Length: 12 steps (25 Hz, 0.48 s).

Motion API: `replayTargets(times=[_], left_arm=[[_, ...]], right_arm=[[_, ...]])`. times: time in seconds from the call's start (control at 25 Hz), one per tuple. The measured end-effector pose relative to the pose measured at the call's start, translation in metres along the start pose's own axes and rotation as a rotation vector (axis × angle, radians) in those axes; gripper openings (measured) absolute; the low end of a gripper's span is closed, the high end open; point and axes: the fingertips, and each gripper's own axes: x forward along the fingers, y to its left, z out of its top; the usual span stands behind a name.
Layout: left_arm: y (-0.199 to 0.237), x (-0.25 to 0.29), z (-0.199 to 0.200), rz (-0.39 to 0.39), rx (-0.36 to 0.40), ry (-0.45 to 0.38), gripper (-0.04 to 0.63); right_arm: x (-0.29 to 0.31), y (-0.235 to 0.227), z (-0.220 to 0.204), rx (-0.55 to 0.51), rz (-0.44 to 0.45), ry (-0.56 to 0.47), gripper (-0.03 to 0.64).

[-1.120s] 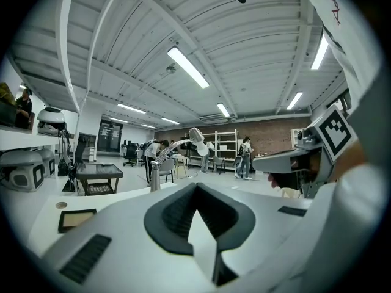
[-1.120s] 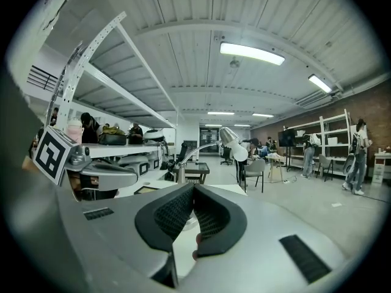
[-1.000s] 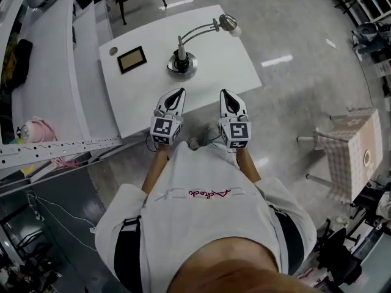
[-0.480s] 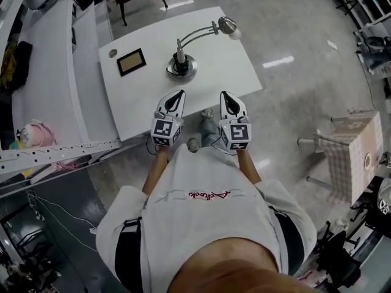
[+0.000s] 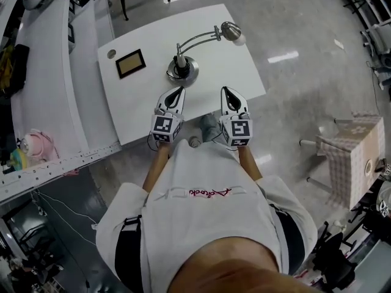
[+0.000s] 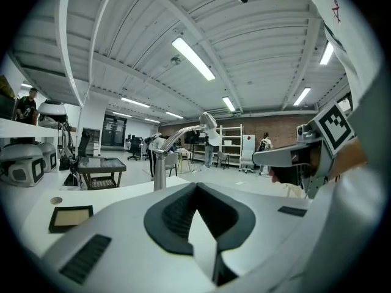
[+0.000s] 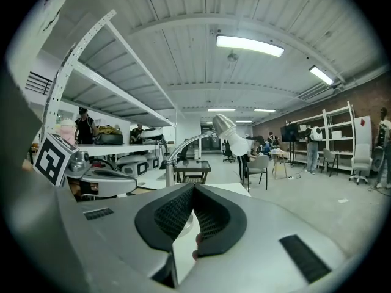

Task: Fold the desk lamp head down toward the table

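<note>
The silver desk lamp stands on the white table (image 5: 142, 106), its round base (image 5: 182, 71) near the middle. Its curved neck reaches right to the head (image 5: 230, 30), which is held up and carries a white bulb. The head (image 6: 209, 121) rises above the post in the left gripper view, and head and bulb (image 7: 232, 134) hang ahead in the right gripper view. My left gripper (image 5: 178, 91) (image 6: 195, 185) and right gripper (image 5: 225, 90) (image 7: 193, 187) are side by side over the table's near edge. Both are shut and empty, short of the lamp.
A small dark framed plaque (image 5: 131, 63) and a round disc (image 5: 112, 54) lie on the table left of the lamp. White shelving (image 5: 55, 72) runs along the left. A stool with a chequered cloth (image 5: 353, 154) stands on the floor at right.
Both grippers have come forward over the table's near edge, and the lamp is now closer to them. Their jaws stayed shut.
</note>
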Motion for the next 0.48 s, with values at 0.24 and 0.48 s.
replayTargets(times=[0.24,0.48], left_arm=[[0.018,0.026,0.007,0.023,-0.005,0.001,0.025],[0.022,0.034,-0.006,0.039,-0.031,0.032,0.025]], right_arm=[[0.029,-0.015,0.001,0.002,0.016,0.011,0.023],[0.042,-0.023,-0.007,0.011,0.022,0.037,0.023]])
